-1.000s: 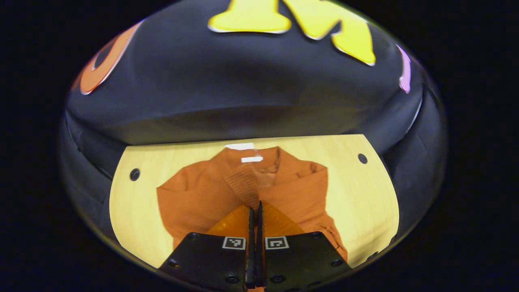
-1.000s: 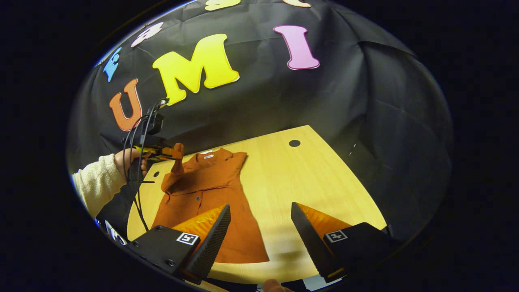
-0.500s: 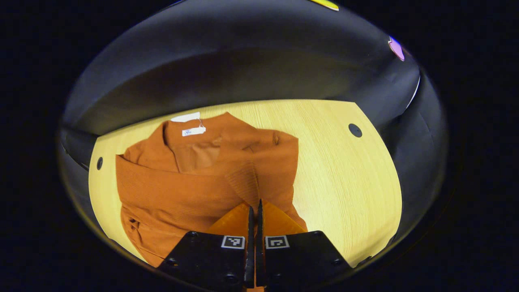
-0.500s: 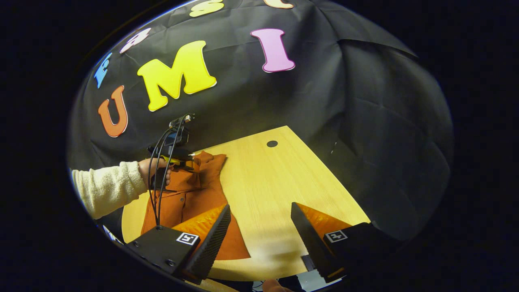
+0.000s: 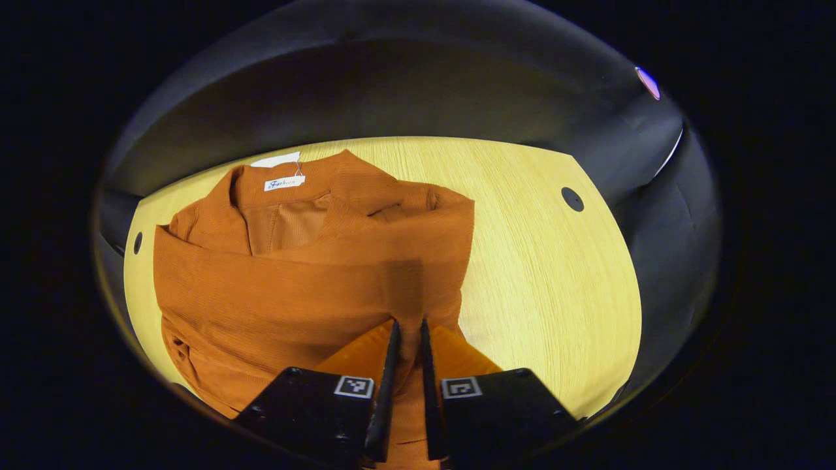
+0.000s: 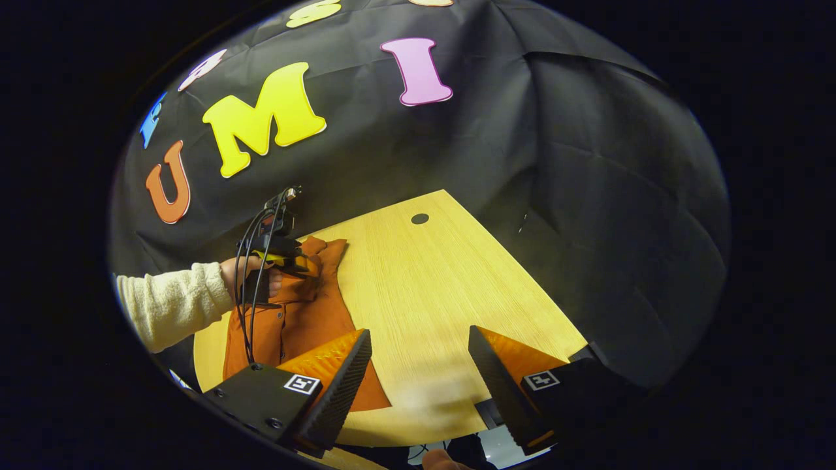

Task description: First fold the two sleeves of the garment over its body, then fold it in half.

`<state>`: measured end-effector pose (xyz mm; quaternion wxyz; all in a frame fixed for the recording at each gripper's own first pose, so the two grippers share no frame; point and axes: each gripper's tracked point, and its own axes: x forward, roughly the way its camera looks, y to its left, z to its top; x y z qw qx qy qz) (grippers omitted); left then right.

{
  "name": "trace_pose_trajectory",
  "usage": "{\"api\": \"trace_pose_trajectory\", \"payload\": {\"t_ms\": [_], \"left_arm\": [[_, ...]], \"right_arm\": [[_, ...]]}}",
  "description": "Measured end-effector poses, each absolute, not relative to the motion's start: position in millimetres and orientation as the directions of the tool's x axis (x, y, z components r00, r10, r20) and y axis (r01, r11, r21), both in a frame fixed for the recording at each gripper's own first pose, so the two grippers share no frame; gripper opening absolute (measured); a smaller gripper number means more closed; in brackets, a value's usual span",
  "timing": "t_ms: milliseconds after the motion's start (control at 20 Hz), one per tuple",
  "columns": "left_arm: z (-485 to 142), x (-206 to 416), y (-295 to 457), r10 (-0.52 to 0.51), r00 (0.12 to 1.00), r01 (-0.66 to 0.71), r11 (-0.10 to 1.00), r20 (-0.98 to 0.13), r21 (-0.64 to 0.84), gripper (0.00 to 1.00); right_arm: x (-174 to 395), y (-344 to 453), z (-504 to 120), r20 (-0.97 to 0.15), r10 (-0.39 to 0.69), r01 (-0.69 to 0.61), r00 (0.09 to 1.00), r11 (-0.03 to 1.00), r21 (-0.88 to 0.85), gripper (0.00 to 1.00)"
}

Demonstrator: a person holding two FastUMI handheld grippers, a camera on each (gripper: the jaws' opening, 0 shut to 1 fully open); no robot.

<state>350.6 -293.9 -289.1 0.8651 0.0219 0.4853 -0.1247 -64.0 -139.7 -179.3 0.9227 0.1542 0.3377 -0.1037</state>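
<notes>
One garment (image 5: 307, 287), rust-orange and ribbed, lies on the pale wooden table (image 5: 555, 274), toward the table's left half as my left gripper view shows it. Its collar points to the far edge, with a white label (image 5: 284, 183) sewn inside the neck and a second white tag (image 5: 275, 160) lying just beyond it. One sleeve (image 5: 366, 261) is drawn across the body as a broad band, running from the left shoulder to the spot between my left fingers.

My left gripper (image 5: 406, 326) hangs low over the garment. Its fingers stand a narrow gap apart, with sleeve cloth running up between them; whether both pads press on that cloth I cannot tell. In the right gripper view that same gripper (image 6: 307, 266) sits at the garment's upper part, held by my hand (image 6: 251, 277) with a cream knitted sleeve cuff (image 6: 166, 307) behind it and dark cables (image 6: 251, 281) looping down from its body.

My right gripper (image 6: 418, 349) is spread wide, nothing between the fingers, hovering near the table's front edge. The garment's lower hem (image 6: 375, 398) lies just beside and partly behind its left finger (image 6: 339, 372).

Two round dark holes mark the tabletop, one at the far right (image 5: 572, 199) and one at the far left edge (image 5: 137, 243). Black cloth wall (image 6: 555, 163) rises behind the table.
</notes>
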Motion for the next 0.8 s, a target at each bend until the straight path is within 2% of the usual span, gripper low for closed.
{"api": "trace_pose_trajectory", "payload": {"t_ms": [100, 150, 200, 350, 450, 500, 550, 600, 700, 750, 800], "left_arm": [[-289, 352, -292, -0.201, 0.518, 0.234, 0.968, -0.831, -0.089, 0.44], [-283, 349, -289, -0.207, 0.531, 0.230, 0.969, -0.822, -0.096, 0.81], [-279, 347, -286, -0.212, 0.542, 0.226, 0.969, -0.814, -0.102, 0.72], [-263, 339, -266, -0.214, 0.590, 0.203, 0.973, -0.779, -0.114, 0.87], [-248, 331, -252, -0.230, 0.631, 0.194, 0.971, -0.741, -0.136, 0.87], [-241, 327, -243, -0.231, 0.652, 0.192, 0.972, -0.722, -0.138, 0.87], [-236, 320, -231, -0.236, 0.671, 0.196, 0.971, -0.703, -0.140, 0.96], [-230, 313, -220, -0.230, 0.692, 0.198, 0.972, -0.684, -0.127, 0.88], [-219, 292, -193, -0.209, 0.726, 0.200, 0.976, -0.655, -0.090, 0.93], [-221, 280, -178, -0.202, 0.737, 0.199, 0.977, -0.645, -0.079, 0.99], [-220, 267, -163, -0.186, 0.747, 0.186, 0.980, -0.639, -0.069, 0.99]], "right_arm": [[-63, -135, -182, -0.658, -0.076, 0.290, 0.749, 0.930, 0.224, 0.93], [-61, -132, -182, -0.659, -0.069, 0.286, 0.749, 0.931, 0.227, 0.93], [-60, -130, -184, -0.658, -0.062, 0.279, 0.750, 0.932, 0.230, 0.97], [-53, -119, -187, -0.657, -0.034, 0.252, 0.753, 0.938, 0.240, 0.97], [-48, -110, -190, -0.658, -0.009, 0.222, 0.753, 0.945, 0.241, 0.93], [-45, -106, -193, -0.660, 0.003, 0.208, 0.751, 0.948, 0.241, 0.97], [-42, -100, -194, -0.660, 0.021, 0.189, 0.751, 0.951, 0.245, 0.97], [-40, -93, -196, -0.661, 0.039, 0.168, 0.749, 0.954, 0.247, 0.97], [-34, -78, -202, -0.666, 0.080, 0.111, 0.742, 0.964, 0.239, 0.97], [-32, -71, -206, -0.673, 0.094, 0.086, 0.734, 0.970, 0.230, 0.93], [-31, -63, -211, -0.678, 0.114, 0.060, 0.726, 0.972, 0.228, 0.96]]}}
